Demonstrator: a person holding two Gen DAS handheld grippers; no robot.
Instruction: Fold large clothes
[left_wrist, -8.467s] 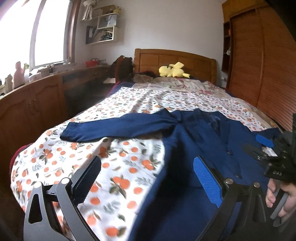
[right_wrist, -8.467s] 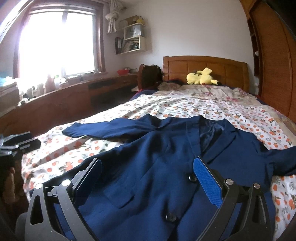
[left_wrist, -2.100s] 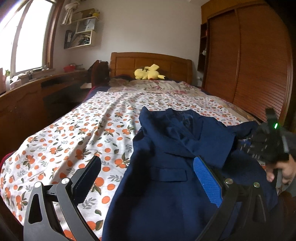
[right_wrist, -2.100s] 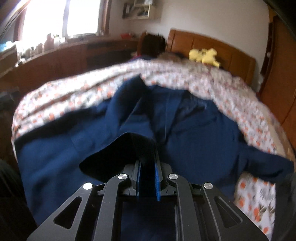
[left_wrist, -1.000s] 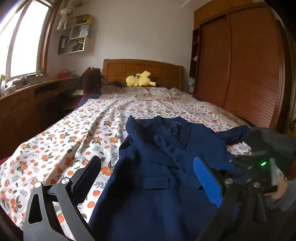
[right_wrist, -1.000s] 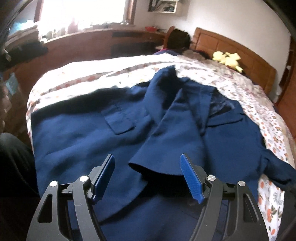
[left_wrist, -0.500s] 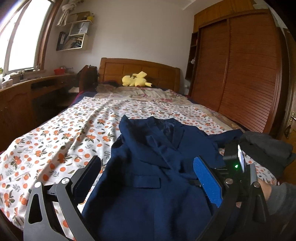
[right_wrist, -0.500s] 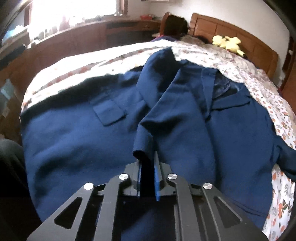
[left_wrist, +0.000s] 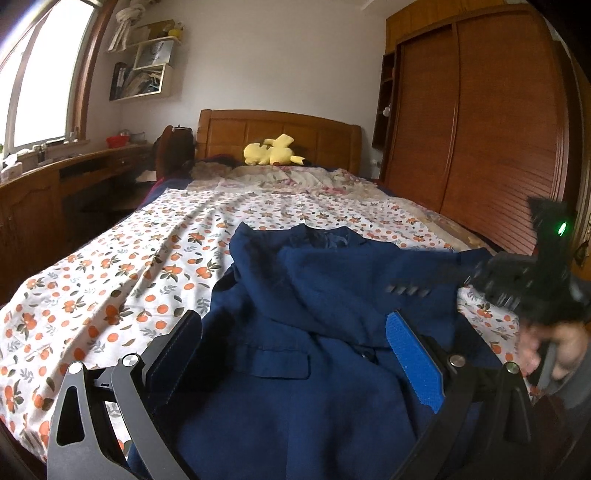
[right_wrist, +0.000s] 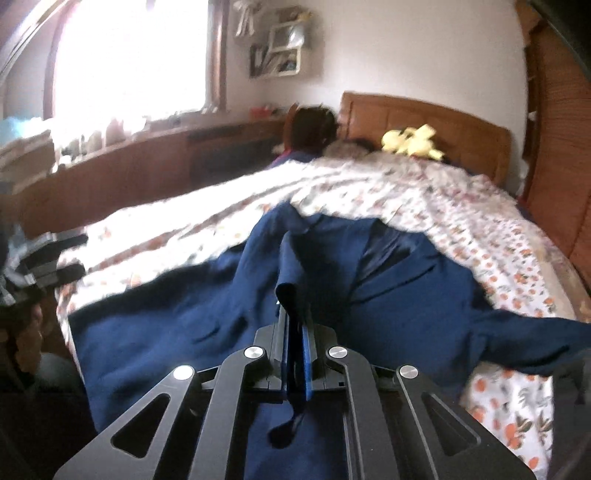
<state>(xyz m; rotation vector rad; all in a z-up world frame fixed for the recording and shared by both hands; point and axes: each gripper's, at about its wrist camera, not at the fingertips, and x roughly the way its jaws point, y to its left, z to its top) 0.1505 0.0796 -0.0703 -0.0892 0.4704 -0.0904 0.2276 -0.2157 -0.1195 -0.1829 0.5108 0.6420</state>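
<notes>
Navy jacket lies on the orange-print bedsheet, spread just ahead of both tools. Left gripper hovers over its front, jaws wide apart, gripping nothing. Right gripper is clenched on a sleeve fold, lifted off the jacket body.

Left claw — jaws spread wide, nothing between the pads, held low and level. Right claw — jaws pinched together on a fold of navy jacket, lifted, motion-blurred in left view.
</notes>
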